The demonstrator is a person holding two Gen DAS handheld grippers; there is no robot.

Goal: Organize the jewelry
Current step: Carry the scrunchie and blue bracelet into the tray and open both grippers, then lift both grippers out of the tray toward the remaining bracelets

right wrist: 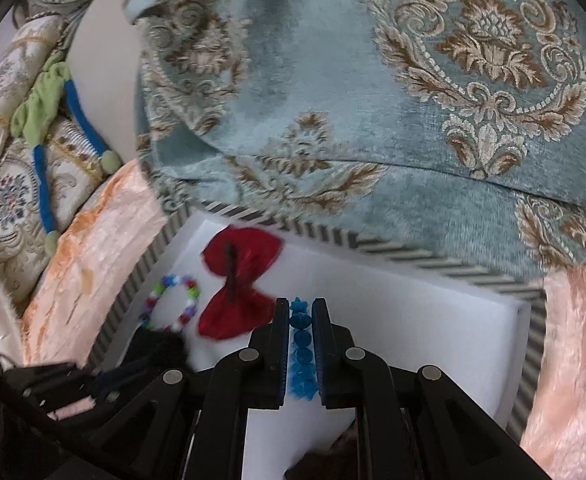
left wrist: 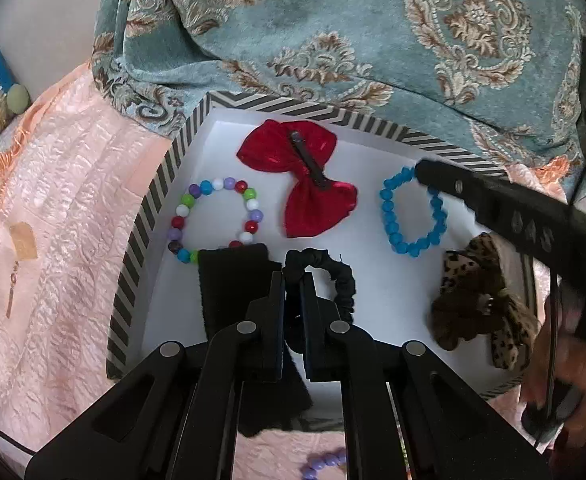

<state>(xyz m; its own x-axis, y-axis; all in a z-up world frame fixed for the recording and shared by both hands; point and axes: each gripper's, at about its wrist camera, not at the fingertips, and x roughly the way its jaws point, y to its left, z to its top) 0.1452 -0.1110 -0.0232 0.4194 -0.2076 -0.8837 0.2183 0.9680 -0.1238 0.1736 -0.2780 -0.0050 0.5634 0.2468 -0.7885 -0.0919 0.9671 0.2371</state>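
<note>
Now, left gripper (left wrist: pixel 291 280): jaws closed on the black scrunchie (left wrist: pixel 325 276), low centre of the left wrist view, over the tray.
Right gripper (right wrist: pixel 301 308): jaws closed on the blue bead bracelet (right wrist: pixel 301 354); in the left wrist view it holds the bracelet's upper edge, at the right.
Tray (left wrist: pixel 161 184): white inside, striped rim, lying on pink fabric (left wrist: pixel 61 208).
Red bow clip (left wrist: pixel 301 184): upper middle of the tray, clip side up.
Multicolour bead bracelet (left wrist: pixel 213 216): left part of the tray, beside the bow.
Leopard-print scrunchie (left wrist: pixel 481 300): right part of the tray.
Black cloth piece (left wrist: pixel 233 280): just left of the left gripper.
</note>
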